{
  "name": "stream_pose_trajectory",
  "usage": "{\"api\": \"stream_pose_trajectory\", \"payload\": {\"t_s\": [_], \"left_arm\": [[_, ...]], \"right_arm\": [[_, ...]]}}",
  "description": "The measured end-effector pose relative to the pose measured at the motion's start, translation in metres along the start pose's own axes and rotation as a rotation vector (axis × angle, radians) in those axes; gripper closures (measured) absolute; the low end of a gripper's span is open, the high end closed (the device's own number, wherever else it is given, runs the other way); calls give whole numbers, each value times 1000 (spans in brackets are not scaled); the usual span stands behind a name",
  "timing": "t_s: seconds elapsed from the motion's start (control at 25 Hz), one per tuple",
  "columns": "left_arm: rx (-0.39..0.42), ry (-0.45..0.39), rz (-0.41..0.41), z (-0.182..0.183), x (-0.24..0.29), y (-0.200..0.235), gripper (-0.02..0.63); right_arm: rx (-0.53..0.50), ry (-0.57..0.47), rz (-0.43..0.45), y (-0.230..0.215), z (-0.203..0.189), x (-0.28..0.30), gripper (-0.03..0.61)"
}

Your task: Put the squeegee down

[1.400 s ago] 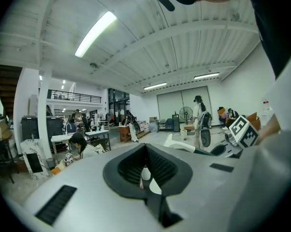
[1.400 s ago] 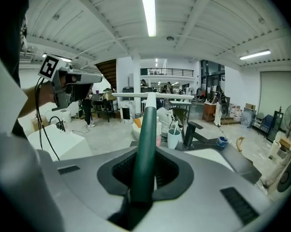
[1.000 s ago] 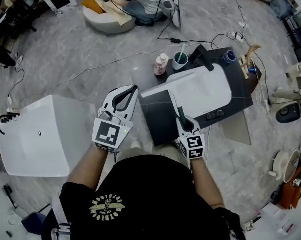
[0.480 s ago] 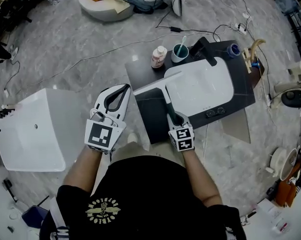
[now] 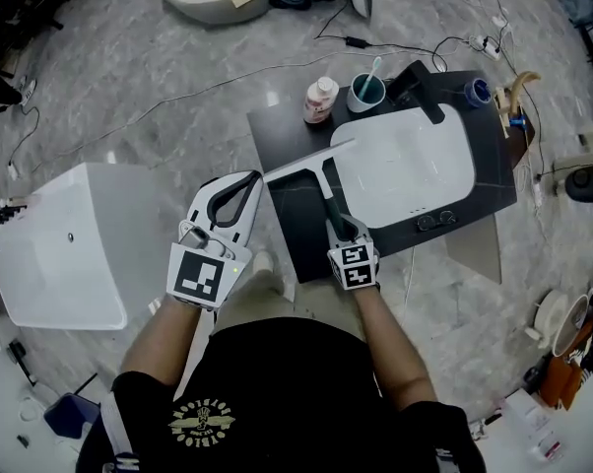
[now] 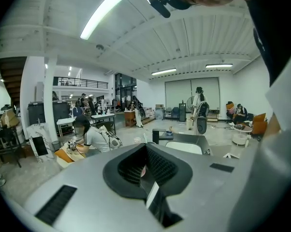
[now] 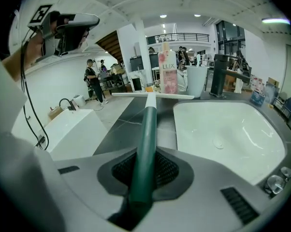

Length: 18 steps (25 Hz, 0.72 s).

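Fingers of R gripper (image 5: 340, 229) pinch the green handle of 1 squeegee (image 5: 311, 162); its white blade is over the dark worktop (image 5: 277, 126), just left of 1 white sink (image 5: 415, 166). L gripper (image 5: 249, 179) fingers pressed together, empty, beside worktop. Behind: 1 bottle (image 5: 320, 99), 1 cup (image 5: 365, 93).

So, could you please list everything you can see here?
squeegee: one, green handle, white blade, over the countertop, left of the basin
countertop: one, dark, ahead of the person
basin: one, white, set in the countertop
faucet: one, black, behind the basin
bottle: one, pink and white, countertop's far edge
cup: one, teal, beside the bottle
box: one, white, on the floor at left
left gripper: one, grey-white, shut, empty
right gripper: one, grey-white, shut on the squeegee's handle
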<state>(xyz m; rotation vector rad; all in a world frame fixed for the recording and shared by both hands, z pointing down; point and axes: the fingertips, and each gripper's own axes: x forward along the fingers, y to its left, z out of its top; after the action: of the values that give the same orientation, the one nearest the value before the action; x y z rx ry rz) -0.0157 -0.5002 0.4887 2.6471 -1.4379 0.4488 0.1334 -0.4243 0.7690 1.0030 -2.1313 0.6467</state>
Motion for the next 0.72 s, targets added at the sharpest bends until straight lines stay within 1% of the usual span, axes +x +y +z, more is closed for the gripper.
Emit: {"api": "stream_pose_trajectory", "payload": {"t_s": [0.16, 0.28, 0.48, 0.56, 0.6, 0.64, 0.68, 0.72], "left_arm": [[-12, 14, -5, -12, 4, -1, 591], [-23, 22, -7, -17, 4, -2, 591], [-14, 14, -7, -15, -1, -2, 591], [-11, 1, -4, -12, -7, -1, 591], [-11, -5, -3, -9, -11, -1, 591], [-11, -12, -2, -6, -15, 0, 591], [-12, -19, -2, -3, -20, 0, 591], [-13, -26, 0, 0, -25, 1, 591]], "right_arm": [[-14, 9, 1, 5, -3, 12, 505], [-24, 45, -8, 9, -12, 19, 505], [-37, 59, -26, 6, -14, 24, 503], [-21, 60, -5, 9, -16, 25, 502], [-6, 62, 13, 11, -15, 25, 492], [8, 62, 27, 13, -16, 25, 456], [19, 56, 31, 15, -16, 23, 388], [25, 47, 26, 15, -16, 21, 355]]}}
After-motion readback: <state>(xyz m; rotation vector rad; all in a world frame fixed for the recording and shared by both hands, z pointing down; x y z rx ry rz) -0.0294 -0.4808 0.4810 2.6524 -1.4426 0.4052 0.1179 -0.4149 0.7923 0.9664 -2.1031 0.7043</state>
